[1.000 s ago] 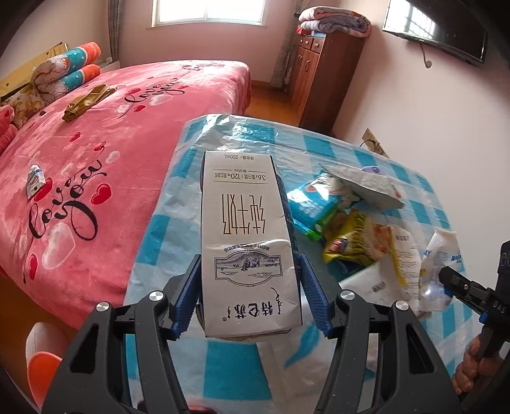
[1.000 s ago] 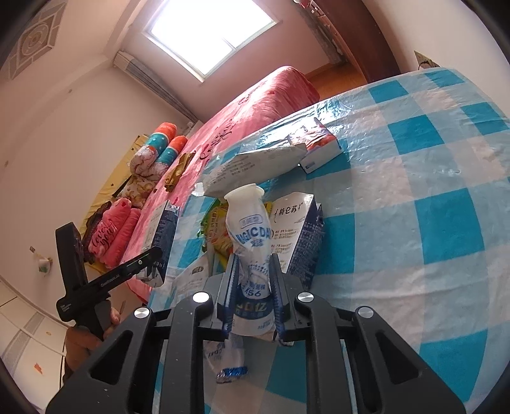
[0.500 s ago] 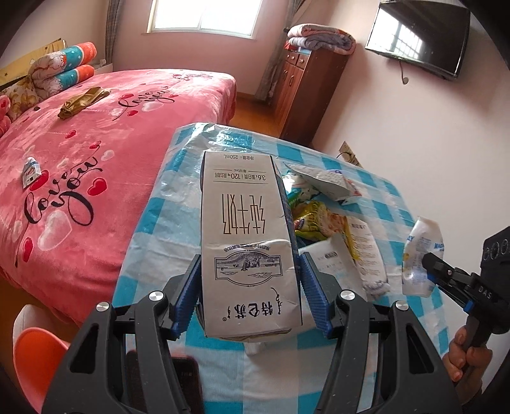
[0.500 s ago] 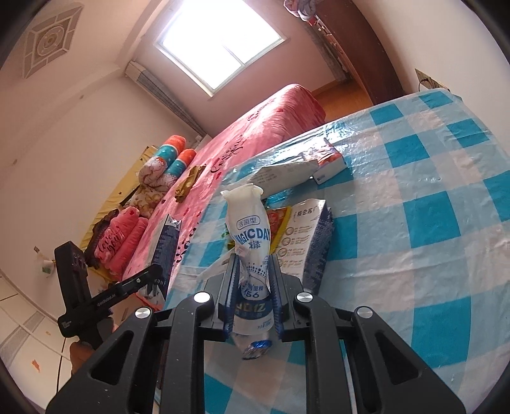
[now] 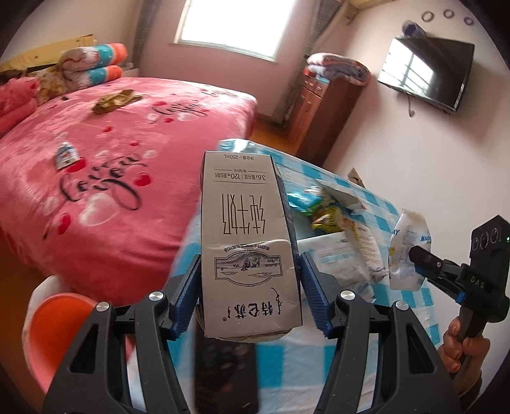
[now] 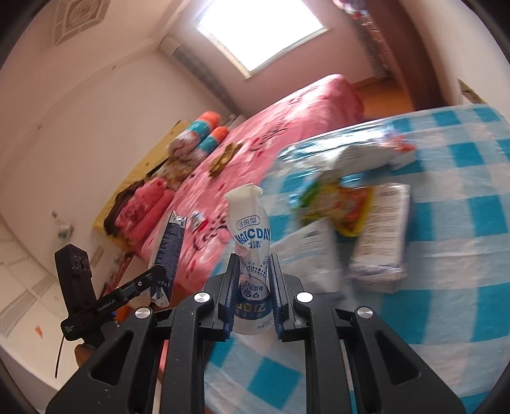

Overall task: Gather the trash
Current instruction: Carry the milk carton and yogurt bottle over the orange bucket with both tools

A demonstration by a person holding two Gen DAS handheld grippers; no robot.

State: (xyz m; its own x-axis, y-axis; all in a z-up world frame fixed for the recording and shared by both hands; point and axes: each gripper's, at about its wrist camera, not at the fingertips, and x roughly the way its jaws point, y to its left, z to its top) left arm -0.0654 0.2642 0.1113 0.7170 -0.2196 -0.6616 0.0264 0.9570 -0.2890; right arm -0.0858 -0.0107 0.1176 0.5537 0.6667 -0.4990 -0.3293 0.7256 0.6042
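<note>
Off the table edge (image 5: 191, 229), left tongs (image 5: 250, 296) clamp carton (image 5: 245, 229), right tongs (image 6: 253, 297) bottle (image 6: 250, 235).

Bright daylight from a blown-out window (image 5: 228, 27), soft shadows, heavy fisheye bending and dark corners, motion blur smearing the desk (image 6: 462, 229), wrappers perhaps unreadable.
</note>
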